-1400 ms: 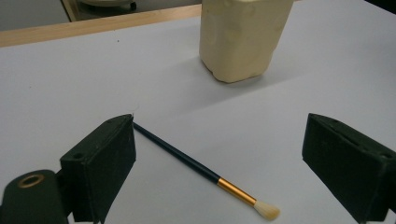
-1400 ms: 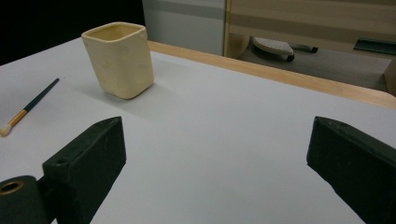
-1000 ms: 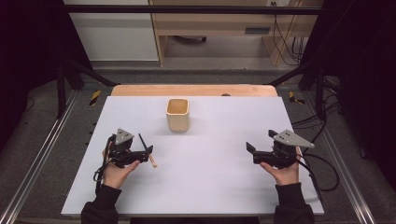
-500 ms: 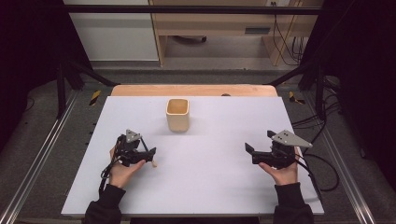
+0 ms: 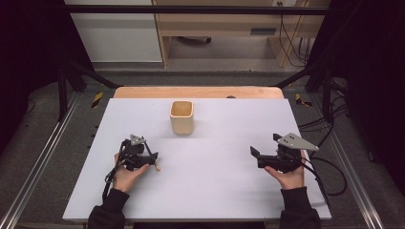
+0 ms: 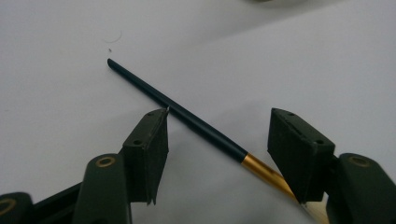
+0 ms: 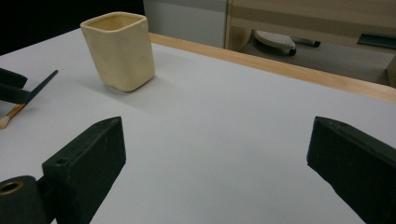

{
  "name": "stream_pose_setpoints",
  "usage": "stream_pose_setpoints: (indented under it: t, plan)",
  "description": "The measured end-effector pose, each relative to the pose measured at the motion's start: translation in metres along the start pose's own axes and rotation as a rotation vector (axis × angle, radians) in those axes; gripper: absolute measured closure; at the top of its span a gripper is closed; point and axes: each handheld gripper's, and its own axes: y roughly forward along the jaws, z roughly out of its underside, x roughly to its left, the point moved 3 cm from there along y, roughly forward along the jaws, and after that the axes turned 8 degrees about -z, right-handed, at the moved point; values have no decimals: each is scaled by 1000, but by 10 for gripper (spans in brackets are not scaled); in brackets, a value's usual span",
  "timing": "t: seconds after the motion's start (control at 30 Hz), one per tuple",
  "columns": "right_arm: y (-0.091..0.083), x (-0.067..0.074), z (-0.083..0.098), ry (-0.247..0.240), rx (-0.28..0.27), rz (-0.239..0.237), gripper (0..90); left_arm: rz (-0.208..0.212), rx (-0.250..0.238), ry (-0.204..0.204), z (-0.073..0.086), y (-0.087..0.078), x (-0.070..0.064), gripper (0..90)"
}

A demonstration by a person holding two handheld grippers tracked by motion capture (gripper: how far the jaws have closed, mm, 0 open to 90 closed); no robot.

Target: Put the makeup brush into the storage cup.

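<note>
White-topped counter with a wooden far edge, grey floor beyond, pale cabinet and wooden desk at the back — black drapes either side, cables trailing right.

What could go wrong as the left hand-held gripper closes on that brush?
The left hand-held gripper has just been closing, jaws straddling the brush but not yet pressing it. The brush lies slantwise between them, so it may swivel or roll away rather than seat. The pads would meet near the gold ferrule, off-centre, so the long handle could droop when lifted.
</note>
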Motion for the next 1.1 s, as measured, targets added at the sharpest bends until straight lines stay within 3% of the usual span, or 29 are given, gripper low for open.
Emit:
stream_pose_setpoints:
  t: [0.7,1.1]
  plan:
    - [0,0,0,2,2,1,46,10,40,-34,2,2,1,623]
    - [-1,-1,0,2,2,3,45,4,60,-15,3,0,4,724]
